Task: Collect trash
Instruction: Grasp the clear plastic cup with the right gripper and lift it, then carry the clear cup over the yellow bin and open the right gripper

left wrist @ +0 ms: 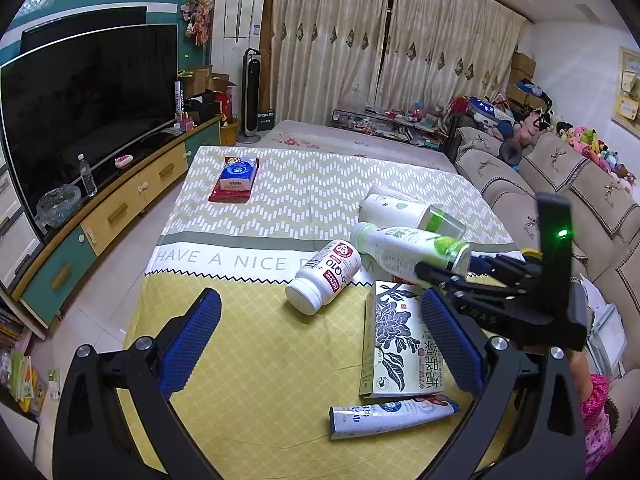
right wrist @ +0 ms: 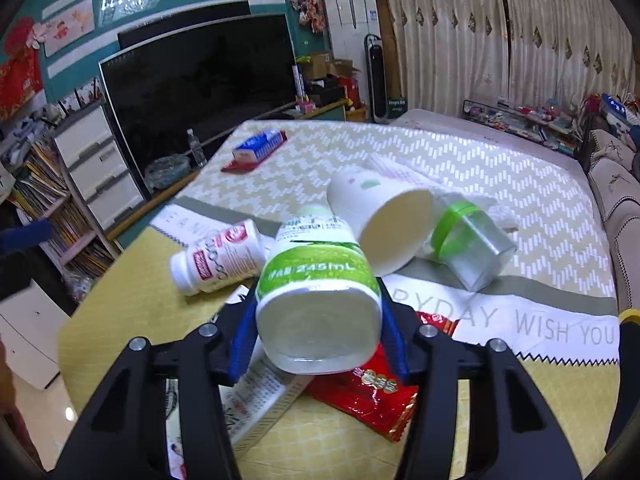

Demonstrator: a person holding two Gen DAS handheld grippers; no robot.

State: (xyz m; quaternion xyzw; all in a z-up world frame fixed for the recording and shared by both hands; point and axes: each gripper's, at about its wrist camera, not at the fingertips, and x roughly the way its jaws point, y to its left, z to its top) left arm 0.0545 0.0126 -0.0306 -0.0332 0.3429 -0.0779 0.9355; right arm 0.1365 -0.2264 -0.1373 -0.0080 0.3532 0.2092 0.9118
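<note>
My right gripper is shut on a white bottle with a green label, held lifted off the table; it also shows in the left wrist view. My left gripper is open and empty above the yellow tablecloth. Trash lies around: a white Q10 pill bottle, a flat box with black flowers, a white-blue tube, a paper cup, a clear jar with a green band and a red foil wrapper.
A tissue pack on a red packet lies at the table's far left. A TV on a cabinet stands left, a sofa right. A person's pink sleeve is at the lower right.
</note>
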